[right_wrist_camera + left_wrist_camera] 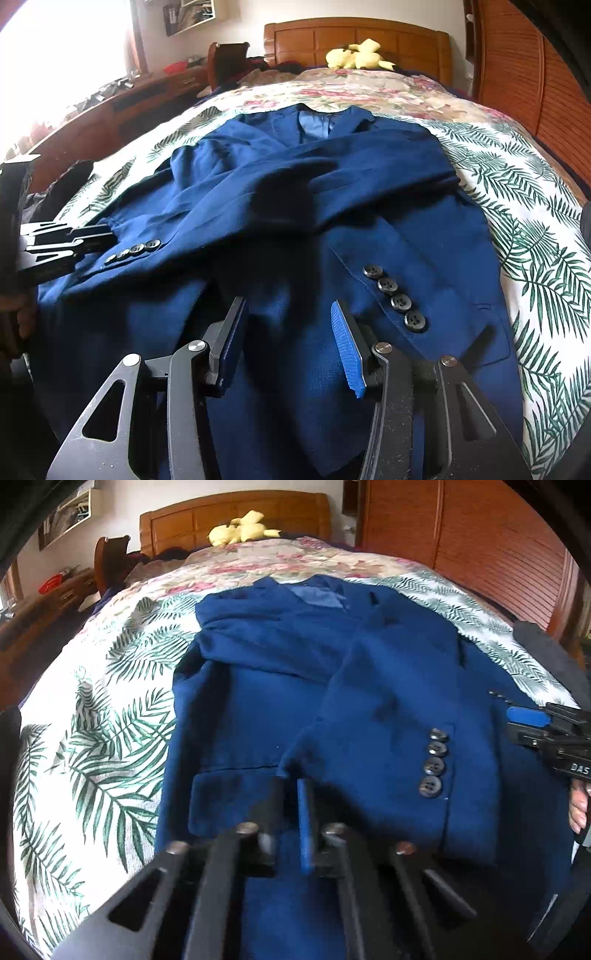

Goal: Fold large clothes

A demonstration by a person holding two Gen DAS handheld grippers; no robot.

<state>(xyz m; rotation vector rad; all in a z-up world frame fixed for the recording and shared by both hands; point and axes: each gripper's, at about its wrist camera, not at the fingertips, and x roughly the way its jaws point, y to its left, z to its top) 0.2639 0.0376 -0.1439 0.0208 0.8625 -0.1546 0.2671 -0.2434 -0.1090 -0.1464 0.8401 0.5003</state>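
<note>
Blue jacket lies face up on a bed, spread over a leaf-print bedspread, collar toward the wooden headboard and both sleeves folded across the chest. At the left, the left gripper has its fingers closed tight on the cuff end of one sleeve, beside a row of four dark buttons. Toward the right, the right gripper hovers over the jacket's lower front with its fingers apart, holding nothing; the other sleeve's buttons sit just beyond its right finger. A yellow plush toy rests by the headboard.
</note>
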